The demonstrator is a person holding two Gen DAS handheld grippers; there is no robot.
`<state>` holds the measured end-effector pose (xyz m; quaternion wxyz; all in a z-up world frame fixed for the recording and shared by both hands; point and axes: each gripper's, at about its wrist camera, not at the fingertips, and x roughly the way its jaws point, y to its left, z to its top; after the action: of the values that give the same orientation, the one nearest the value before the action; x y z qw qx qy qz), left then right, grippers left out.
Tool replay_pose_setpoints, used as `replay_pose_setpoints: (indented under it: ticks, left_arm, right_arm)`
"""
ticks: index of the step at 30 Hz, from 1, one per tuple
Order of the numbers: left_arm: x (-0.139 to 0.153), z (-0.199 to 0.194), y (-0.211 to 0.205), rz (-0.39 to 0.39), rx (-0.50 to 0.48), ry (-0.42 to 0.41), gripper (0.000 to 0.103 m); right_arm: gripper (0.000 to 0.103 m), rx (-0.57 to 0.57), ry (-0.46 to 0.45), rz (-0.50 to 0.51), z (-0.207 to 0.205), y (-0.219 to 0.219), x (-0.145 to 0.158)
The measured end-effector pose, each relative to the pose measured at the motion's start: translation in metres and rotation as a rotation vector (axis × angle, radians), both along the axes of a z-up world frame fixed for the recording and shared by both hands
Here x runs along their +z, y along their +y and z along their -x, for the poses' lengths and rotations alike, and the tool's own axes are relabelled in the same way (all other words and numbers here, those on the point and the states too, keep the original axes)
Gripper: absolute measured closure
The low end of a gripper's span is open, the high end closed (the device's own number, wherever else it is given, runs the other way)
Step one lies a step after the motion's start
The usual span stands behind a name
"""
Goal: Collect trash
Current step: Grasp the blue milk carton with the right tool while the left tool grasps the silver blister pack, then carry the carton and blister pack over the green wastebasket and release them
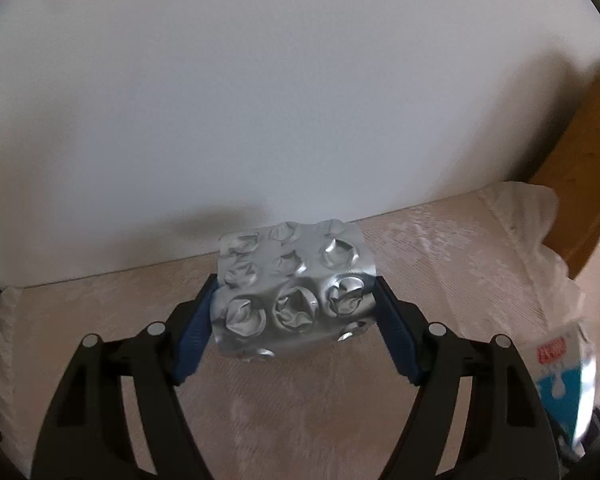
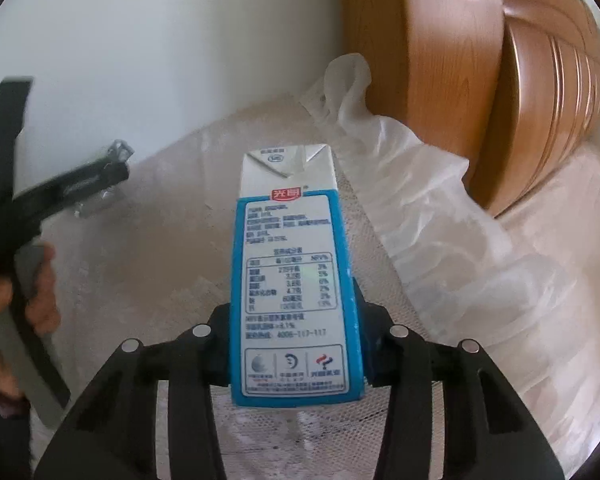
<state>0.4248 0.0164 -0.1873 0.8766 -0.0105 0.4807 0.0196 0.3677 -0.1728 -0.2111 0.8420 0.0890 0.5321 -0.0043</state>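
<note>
Room and edges: lying under both tongs, a bed (image 1: 300, 400) in a pale patterned cover; running along its far edge, a white wall (image 1: 260, 80); closing in on the right, a wooden headboard (image 2: 440, 80) with a frilled pillow (image 2: 420, 184) leaning against it; staying open, the stretch of cover toward the wall.

Left tongs (image 1: 294, 296): clamping a pill sheet (image 1: 292, 284) by its two side edges, blue pads pressing in from left and right.

Pill sheet: hanging above the cover, near the wall; silver foil, crumpled, pockets pushed in; tilting up and away from the camera, long axis running from the tongs toward the wall.

Right tongs (image 2: 296, 340): gripping a milk carton (image 2: 294, 280) across its lower part, one finger on each narrow side.

Milk carton: held above the cover, near the pillow; blue and white, printed label facing the camera; long axis pointing forward along the fingers, folded top end aiming toward the corner of wall and headboard.

Nearby: showing at the left of the right wrist view, the left hand (image 2: 16, 304) holding its tool, well apart from the carton; showing at the right rim of the left wrist view, the carton's blue side.

In the way: pillow and headboard crowding the right of the carton; wall standing just past the pill sheet.
</note>
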Motion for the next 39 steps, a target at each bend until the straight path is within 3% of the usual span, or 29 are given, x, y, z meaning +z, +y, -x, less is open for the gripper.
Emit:
replay_pose_setpoints:
  ticks: [9,14,16,23,26,32,34,39]
  left_arm:
    - [0.064,0.098,0.015,0.034,-0.052,-0.055,0.031]
    - [0.093,0.175,0.016,0.054,-0.109,-0.048,0.031]
    - [0.099,0.193,0.01,0.053,-0.138,-0.047,0.031]
    - [0.117,0.285,-0.011,0.053,-0.307,-0.062,0.031]
    - [0.12,0.32,-0.036,0.041,-0.426,-0.079,0.031]
    - [0.119,0.408,-0.119,0.096,-0.834,-0.07,0.031]
    - [0.114,0.442,-0.155,0.134,-0.999,-0.044,0.031]
    - [0.097,0.514,-0.222,0.151,-1.285,0.001,0.03]
  right_arm:
    - [0.06,-0.033,-0.063,-0.084,0.079,-0.008,0.046]
    - [0.06,-0.063,-0.103,-0.104,0.156,-0.009,0.079]
    - [0.06,-0.072,-0.111,-0.102,0.172,-0.01,0.083]
    - [0.06,-0.19,-0.143,-0.093,0.29,-0.029,0.102]
    - [0.06,-0.242,-0.159,-0.09,0.324,-0.038,0.106]
    - [0.06,-0.526,-0.168,-0.022,0.449,-0.093,0.113]
    - [0.06,-0.592,-0.154,0.015,0.472,-0.103,0.112]
    - [0.06,-0.814,-0.102,0.088,0.568,-0.139,0.109]
